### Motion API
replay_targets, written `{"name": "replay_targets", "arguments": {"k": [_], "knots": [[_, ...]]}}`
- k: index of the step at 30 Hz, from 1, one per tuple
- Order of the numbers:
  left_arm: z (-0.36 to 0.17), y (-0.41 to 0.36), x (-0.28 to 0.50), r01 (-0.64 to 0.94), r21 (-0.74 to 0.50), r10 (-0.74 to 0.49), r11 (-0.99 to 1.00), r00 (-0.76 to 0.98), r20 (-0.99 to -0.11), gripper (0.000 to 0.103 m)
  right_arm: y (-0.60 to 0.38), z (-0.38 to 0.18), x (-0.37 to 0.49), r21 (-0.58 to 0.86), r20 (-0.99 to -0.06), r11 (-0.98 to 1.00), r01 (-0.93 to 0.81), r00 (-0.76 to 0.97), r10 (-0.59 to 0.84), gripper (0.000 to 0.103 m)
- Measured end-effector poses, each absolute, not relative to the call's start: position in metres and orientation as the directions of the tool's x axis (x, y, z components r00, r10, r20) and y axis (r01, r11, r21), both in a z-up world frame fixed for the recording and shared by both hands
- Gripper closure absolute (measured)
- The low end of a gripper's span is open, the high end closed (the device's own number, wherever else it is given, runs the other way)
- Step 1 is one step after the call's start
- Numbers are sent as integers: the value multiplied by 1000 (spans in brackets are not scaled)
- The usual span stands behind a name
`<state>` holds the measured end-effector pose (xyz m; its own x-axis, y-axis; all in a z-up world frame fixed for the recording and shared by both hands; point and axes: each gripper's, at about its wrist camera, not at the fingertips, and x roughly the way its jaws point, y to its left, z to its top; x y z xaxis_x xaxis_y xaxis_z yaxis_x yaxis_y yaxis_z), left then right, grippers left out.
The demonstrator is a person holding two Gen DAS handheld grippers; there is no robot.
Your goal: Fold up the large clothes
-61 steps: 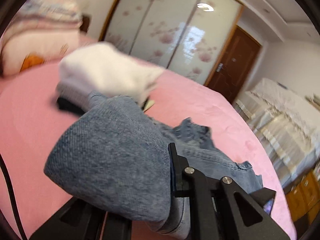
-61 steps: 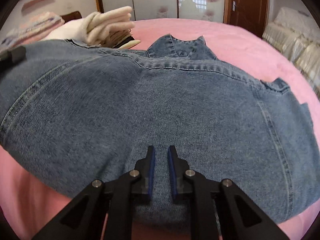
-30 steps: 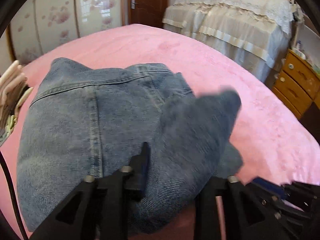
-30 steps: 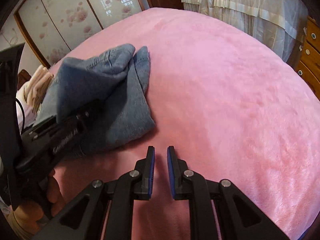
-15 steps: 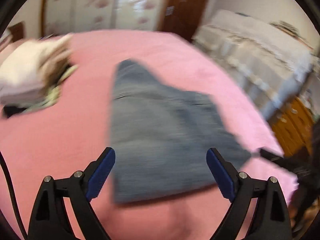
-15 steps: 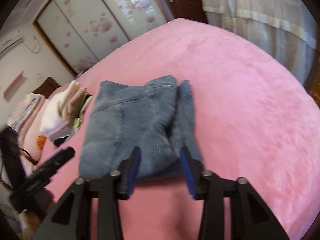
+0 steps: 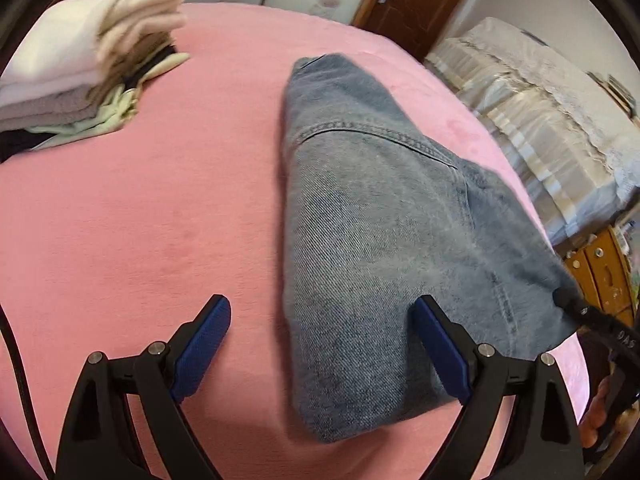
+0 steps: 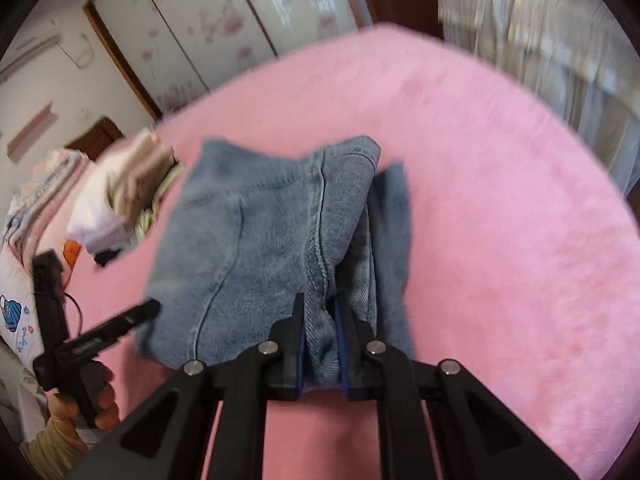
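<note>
- Two views show one pair of folded blue denim jeans point(image 7: 372, 216) lying on a bed with a pink cover point(image 7: 160, 208).
- Left wrist view: the left hand-held gripper point(image 7: 320, 344) hovers low over the bed with its blue-padded fingers point(image 7: 202, 342) spread wide apart, holding nothing. The near left corner of the jeans lies between them. The folded denim runs away from the camera as a thick bundle, with a stitched seam crossing its middle. A stack of folded pale clothes point(image 7: 84, 64) sits well apart at the far left. The tip of the other gripper touches the jeans' right corner.
- Right wrist view: the right hand-held gripper point(image 8: 318, 340) has its fingers drawn close together, clamped on a thick ridge of denim at the near edge of the jeans point(image 8: 280, 232). The frame is blurred, so how deep the bite goes is unclear. The left gripper point(image 8: 120, 322) shows at lower left, beside the jeans' left edge. The same stack of pale clothes point(image 8: 128, 188) lies beyond.
- Handling, as a judgement: denim is heavy, soft but fairly stiff in several layers, not slippery or fragile. Corners and doubled edges give the surest hold, taken deep enough to catch every layer.
</note>
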<state>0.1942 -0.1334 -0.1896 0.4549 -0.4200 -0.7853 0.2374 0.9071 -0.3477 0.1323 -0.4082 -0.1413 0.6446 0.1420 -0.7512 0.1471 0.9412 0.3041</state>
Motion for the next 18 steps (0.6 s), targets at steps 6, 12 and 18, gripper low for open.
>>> {"name": "replay_targets", "arguments": {"k": [6, 12, 18], "knots": [[-217, -152, 185, 255, -350, -426, 901, 376, -823, 17, -418, -218, 134, 270, -828, 926, 263, 554, 83, 91], [-176, -155, 176, 348, -227, -371, 910, 436, -820, 17, -405, -168, 132, 120, -799, 950, 287, 596, -79, 71], [-128, -181, 218, 445, -131, -378, 886, 529, -760, 17, -408, -118, 176, 138, -725, 960, 244, 685, -70, 60]]}}
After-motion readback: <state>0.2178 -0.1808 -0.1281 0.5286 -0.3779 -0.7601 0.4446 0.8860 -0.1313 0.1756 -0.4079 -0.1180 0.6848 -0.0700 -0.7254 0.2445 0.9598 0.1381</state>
